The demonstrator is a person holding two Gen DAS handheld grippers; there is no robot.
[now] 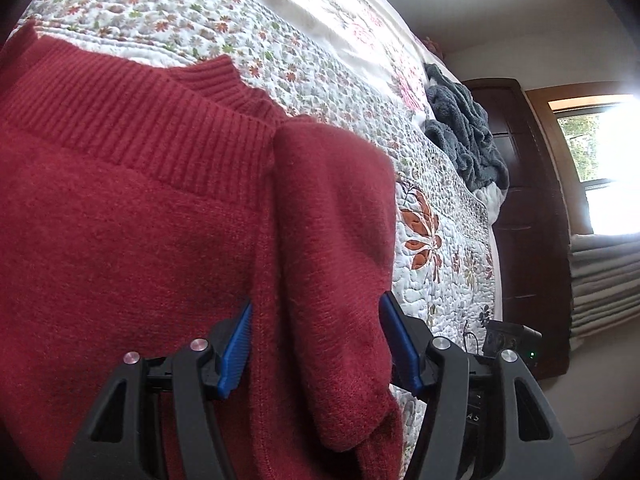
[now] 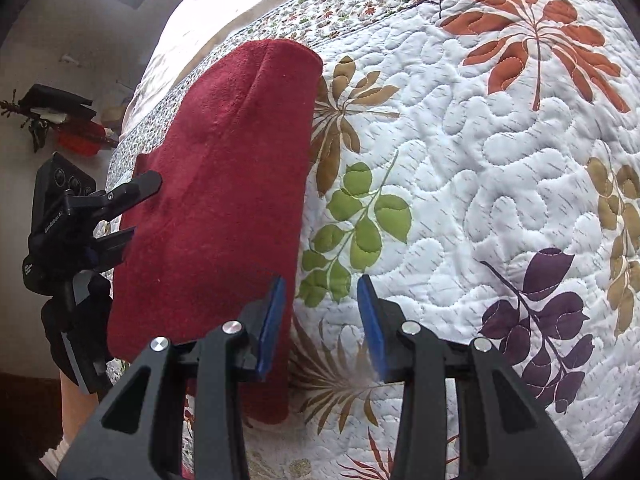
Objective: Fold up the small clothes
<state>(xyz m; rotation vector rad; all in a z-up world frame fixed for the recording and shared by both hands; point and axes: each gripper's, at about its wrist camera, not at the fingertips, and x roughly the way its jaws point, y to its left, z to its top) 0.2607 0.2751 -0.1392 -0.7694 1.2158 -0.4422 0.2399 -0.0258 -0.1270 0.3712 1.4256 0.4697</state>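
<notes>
Red sweater (image 1: 140, 220) lies on the quilted bed (image 2: 480, 160). My left tongs (image 1: 316, 344) are spread around its folded sleeve; right tongs (image 2: 322, 324) are released beside the hem. Risk: closing shallow pinches one layer, fold slides apart.

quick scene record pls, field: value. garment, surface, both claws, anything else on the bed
garment: red knit sweater, ribbed collar, a sleeve folded over the body
surface: quilted floral bedspread
left claw: open, blue fingers either side of the folded sleeve, not closed on it
right claw: open, empty, over the quilt at the sweater's edge
other view of left claw: visible from the right wrist camera, at the sweater's far side
other items: grey fluffy blanket bunched at the far edge of the bed
fold state: partly folded, not finished
</notes>
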